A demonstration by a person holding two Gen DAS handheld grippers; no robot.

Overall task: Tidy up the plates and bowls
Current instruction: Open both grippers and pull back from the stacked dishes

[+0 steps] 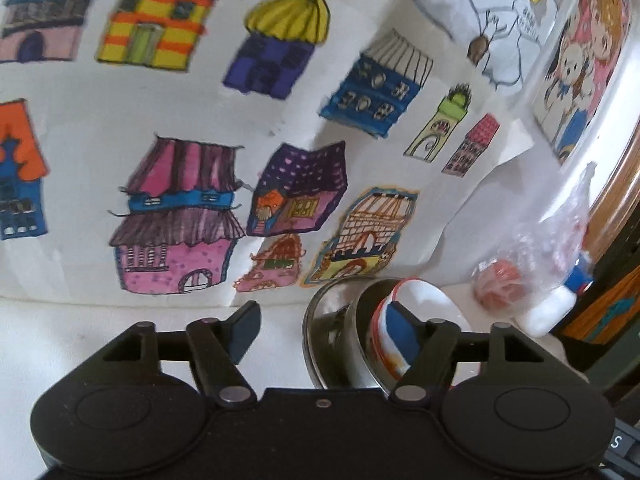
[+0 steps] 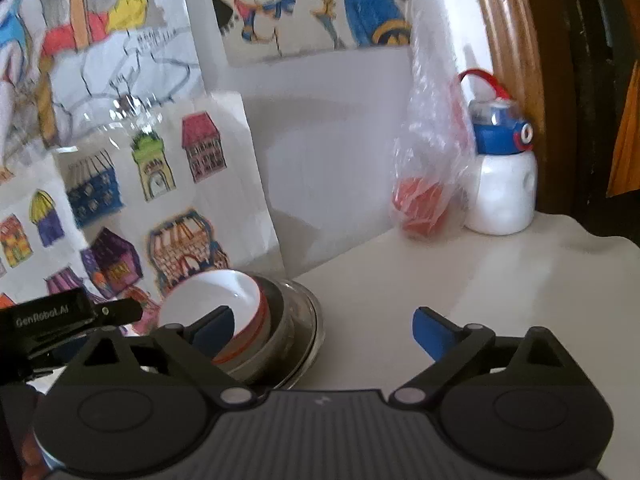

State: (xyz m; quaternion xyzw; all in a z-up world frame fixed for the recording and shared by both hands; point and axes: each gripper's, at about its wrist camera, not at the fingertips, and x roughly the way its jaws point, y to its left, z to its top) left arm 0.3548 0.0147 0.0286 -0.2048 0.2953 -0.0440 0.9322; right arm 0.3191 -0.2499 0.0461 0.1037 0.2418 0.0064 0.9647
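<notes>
A white bowl with a red rim (image 1: 424, 300) (image 2: 224, 300) sits nested in a steel bowl (image 1: 362, 344) (image 2: 280, 320), which rests on a steel plate (image 1: 316, 328) (image 2: 310, 320) on the white table. My left gripper (image 1: 326, 326) is open and empty; its right fingertip (image 1: 404, 332) is in front of the white bowl. My right gripper (image 2: 326, 328) is open and empty, to the right of the stack; its left fingertip (image 2: 216, 328) overlaps the white bowl in view.
Children's drawings of coloured houses (image 1: 180, 216) (image 2: 160, 184) lean on the wall behind the stack. A clear plastic bag with something red (image 1: 500, 280) (image 2: 424, 200) and a white bottle with a blue cap (image 1: 556, 304) (image 2: 502, 176) stand at the back right by a wooden frame (image 2: 508, 40).
</notes>
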